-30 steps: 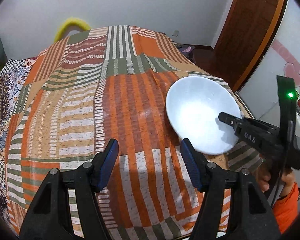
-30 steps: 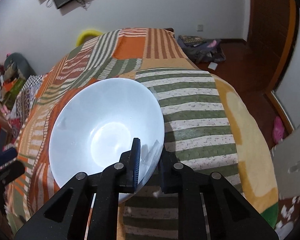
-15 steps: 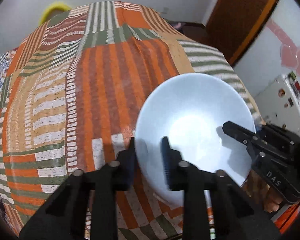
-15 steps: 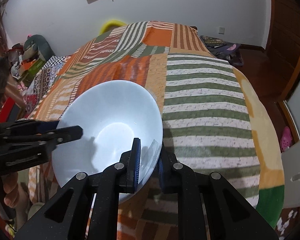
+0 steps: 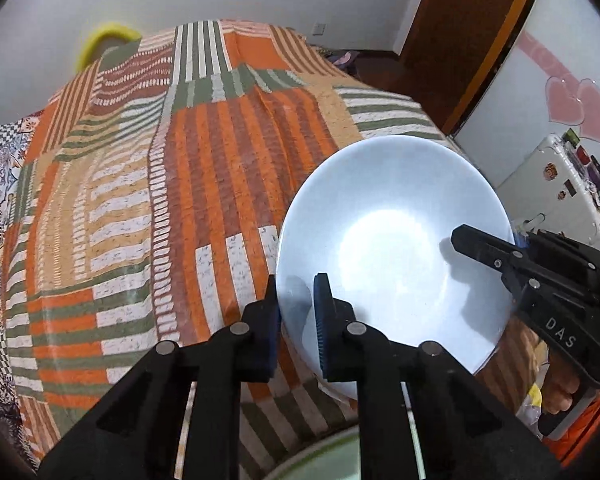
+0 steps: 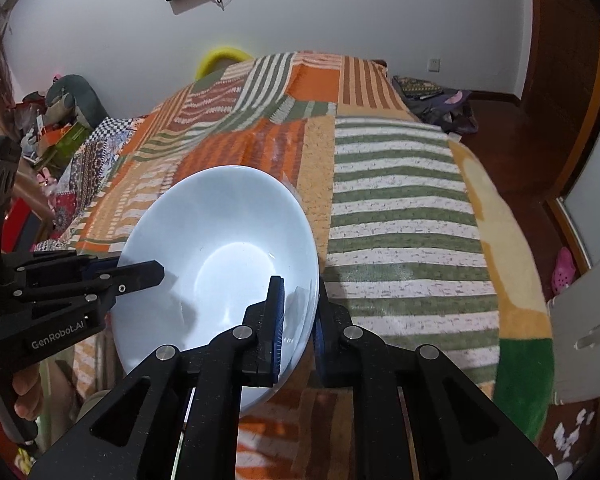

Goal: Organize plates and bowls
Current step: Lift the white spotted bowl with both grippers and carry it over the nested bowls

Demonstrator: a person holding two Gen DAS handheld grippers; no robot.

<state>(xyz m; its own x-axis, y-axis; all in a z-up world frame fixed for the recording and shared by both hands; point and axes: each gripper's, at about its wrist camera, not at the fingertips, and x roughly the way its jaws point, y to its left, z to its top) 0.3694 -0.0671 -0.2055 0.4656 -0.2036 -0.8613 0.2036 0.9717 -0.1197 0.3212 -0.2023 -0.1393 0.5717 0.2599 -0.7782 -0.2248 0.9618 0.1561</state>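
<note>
A white bowl (image 5: 396, 256) is held in the air above the striped bedspread (image 5: 179, 184), tilted. My left gripper (image 5: 297, 316) is shut on the bowl's near-left rim, one finger inside and one outside. My right gripper (image 6: 300, 316) is shut on the opposite rim of the same bowl (image 6: 219, 248). The right gripper also shows in the left wrist view (image 5: 512, 252) at the bowl's right rim. The left gripper also shows in the right wrist view (image 6: 115, 270) at the bowl's left rim.
A pale green rim of a dish (image 5: 320, 452) shows at the bottom edge under my left gripper. A white fridge (image 5: 556, 192) and a wooden door (image 5: 464, 40) stand to the right. Clutter (image 6: 51, 128) lies left of the bed.
My left gripper moved from open over the bedspread to the bowl and shut on its rim. The right gripper has kept its hold on the bowl throughout.
</note>
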